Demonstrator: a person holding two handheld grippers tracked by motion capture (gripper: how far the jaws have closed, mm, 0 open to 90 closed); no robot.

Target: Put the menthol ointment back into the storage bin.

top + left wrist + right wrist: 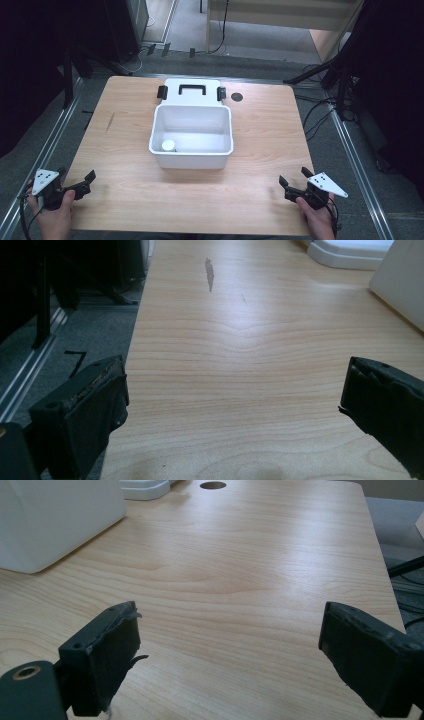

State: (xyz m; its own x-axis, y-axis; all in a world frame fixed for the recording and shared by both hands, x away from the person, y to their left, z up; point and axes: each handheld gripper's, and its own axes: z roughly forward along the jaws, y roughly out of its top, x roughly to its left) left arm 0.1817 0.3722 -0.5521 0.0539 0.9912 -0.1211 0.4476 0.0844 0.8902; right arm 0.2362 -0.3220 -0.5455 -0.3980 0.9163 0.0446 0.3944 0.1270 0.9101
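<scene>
Left tool at the near left corner of the tabletop, jaws spread wide, gripping nothing. Right tool at the near right corner, likewise spread and empty. Both well apart from the work.

Farther in, at mid-tabletop, 1 white bin, open-topped, with 1 small white round cap-like piece lying inside near its near left corner. Just behind the bin, toward the far edge, the white lid, flat, black handle up, 2 black latches at its ends. Right of it, 1 dark hole in the tabletop.

Likely trouble: reaching for the small piece at a slant, knocking the near wall and shoving the probably light bin back into the lid. Also possible: pinching the piece off-centre beside the wall and popping it loose. With the lid, risk of clamping the handle by 1 end only, so tilting it and catching it on the bin's rim.
</scene>
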